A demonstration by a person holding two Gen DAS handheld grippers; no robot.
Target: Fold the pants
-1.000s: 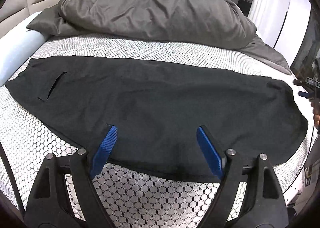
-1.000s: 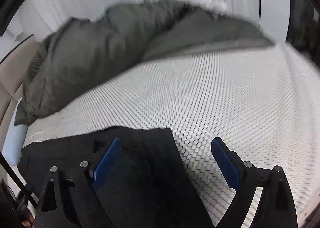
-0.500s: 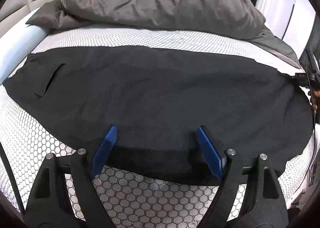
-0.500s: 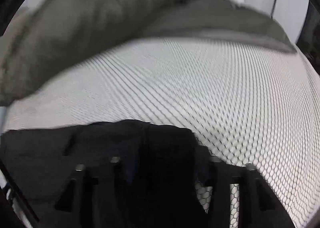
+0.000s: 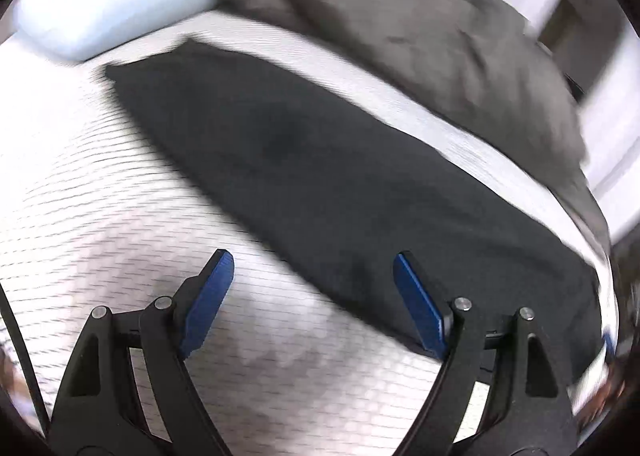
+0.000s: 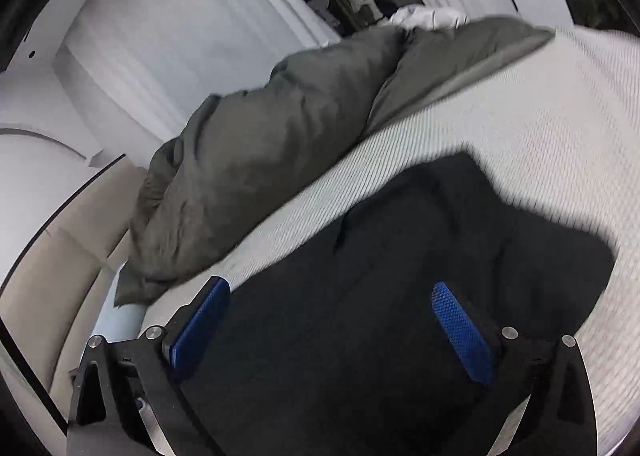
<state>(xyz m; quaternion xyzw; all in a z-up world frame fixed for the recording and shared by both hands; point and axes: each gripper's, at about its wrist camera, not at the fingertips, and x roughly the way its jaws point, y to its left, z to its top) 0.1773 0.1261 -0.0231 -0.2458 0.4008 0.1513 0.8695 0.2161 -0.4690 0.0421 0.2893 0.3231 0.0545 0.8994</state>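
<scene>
No readable writing or brand anywhere, both views pretty blurry. One pair of black pants point(image 5: 340, 176), laid flat across middle of frame on white honeycomb-pattern bed point(image 5: 100, 196). One grey duvet point(image 5: 420, 40) bunched along upper right, one pale blue pillow point(image 5: 112, 0) upper left. Left gripper point(image 5: 314, 280) fingers spread wide, holding nothing, over near edge of pants. Right gripper point(image 6: 330, 310) fingers also wide apart, empty, above pants point(image 6: 400, 296).
</scene>
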